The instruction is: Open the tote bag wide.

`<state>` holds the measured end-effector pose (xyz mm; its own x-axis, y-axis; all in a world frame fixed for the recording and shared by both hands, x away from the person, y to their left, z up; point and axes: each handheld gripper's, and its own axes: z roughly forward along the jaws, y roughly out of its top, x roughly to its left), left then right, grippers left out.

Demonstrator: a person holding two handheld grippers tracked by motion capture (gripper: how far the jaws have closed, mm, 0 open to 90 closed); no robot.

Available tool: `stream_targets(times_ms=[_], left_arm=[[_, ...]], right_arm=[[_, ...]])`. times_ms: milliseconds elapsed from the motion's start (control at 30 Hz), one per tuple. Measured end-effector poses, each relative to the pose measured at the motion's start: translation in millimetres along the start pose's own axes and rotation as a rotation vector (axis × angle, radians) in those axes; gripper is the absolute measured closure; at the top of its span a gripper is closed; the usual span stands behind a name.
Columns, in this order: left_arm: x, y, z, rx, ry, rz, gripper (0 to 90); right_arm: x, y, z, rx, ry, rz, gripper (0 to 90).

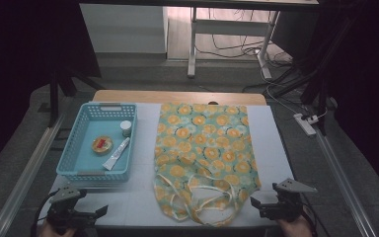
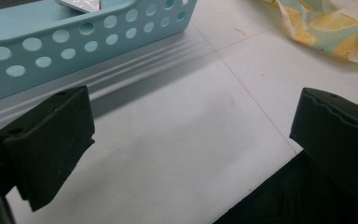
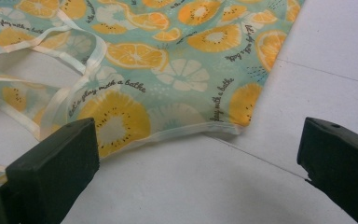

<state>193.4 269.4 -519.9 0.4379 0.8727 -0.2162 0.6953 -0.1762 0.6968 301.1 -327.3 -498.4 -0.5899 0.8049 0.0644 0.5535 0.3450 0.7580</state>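
A teal cloth bag (image 1: 205, 148) printed with orange fruit slices lies flat mid-table, its cream handles (image 1: 202, 200) looped toward the front edge. Its near corner (image 3: 233, 116) lies just ahead of my right gripper (image 1: 257, 203), which is open at the front right with nothing between the jaws (image 3: 196, 163). My left gripper (image 1: 98, 212) is open at the front left, over bare white table (image 2: 191, 140), just in front of a light blue perforated basket (image 1: 128, 143) (image 2: 88, 37). The basket holds a white tube (image 1: 116, 153), a small round tin (image 1: 101, 144) and a small jar (image 1: 126, 128).
The white mat (image 1: 271, 143) covers a wooden table whose far edge (image 1: 177, 96) shows behind. Metal rails (image 1: 343, 182) run along both sides on the floor. A power strip (image 1: 306, 124) and cables lie on the floor at the right. A desk frame (image 1: 193, 44) stands beyond.
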Motion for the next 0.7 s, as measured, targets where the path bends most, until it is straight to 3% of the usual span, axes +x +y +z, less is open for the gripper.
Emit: stream_targets(times_ms=[700], left_arm=[[0.5,0.1,0.4,0.001,-0.009,0.001,0.0]], right_arm=[[-0.3,-0.2,-0.2,-0.003,0.012,0.004,0.0]])
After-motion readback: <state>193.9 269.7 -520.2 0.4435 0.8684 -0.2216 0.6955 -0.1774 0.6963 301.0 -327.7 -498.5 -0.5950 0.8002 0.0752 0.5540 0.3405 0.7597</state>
